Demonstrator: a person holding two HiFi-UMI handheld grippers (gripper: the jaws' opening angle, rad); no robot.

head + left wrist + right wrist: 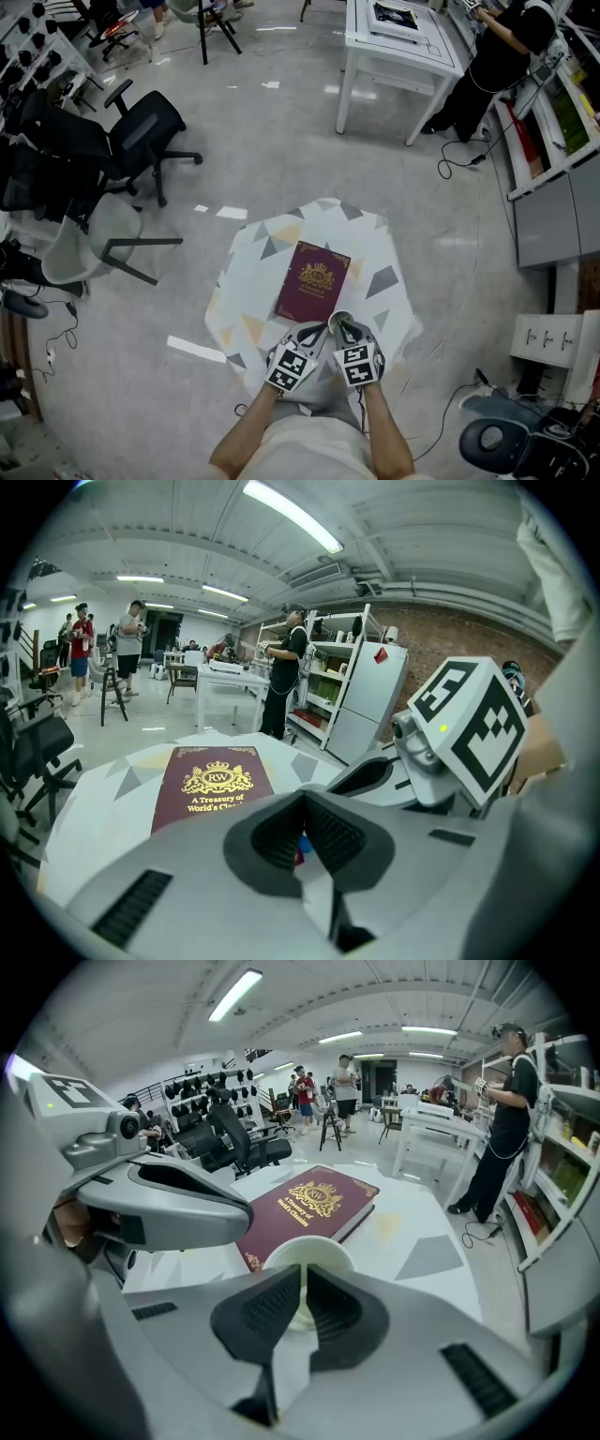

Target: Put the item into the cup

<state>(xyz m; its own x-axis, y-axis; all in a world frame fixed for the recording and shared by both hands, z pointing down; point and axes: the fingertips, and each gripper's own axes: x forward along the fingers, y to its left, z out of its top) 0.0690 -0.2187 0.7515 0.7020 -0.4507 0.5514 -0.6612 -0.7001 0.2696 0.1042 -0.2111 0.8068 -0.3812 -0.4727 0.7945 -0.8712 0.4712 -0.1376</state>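
Note:
A white cup (339,320) stands at the near edge of a small table (375,246) with a patterned cloth, just in front of a maroon book (312,279). My right gripper (344,329) is shut on the cup's near rim; in the right gripper view the cup (309,1251) sits between the pads, beyond which lies the book (314,1202). My left gripper (319,331) hangs close beside the cup's left, shut on a small blue-and-red item (301,841). The item is mostly hidden by the pads. In the left gripper view the book (211,782) lies ahead.
Black office chairs (141,131) and a pale chair (89,246) stand on the floor to the left. A white table (398,42) and a person (497,56) are at the back right, with cabinets (553,216) along the right wall.

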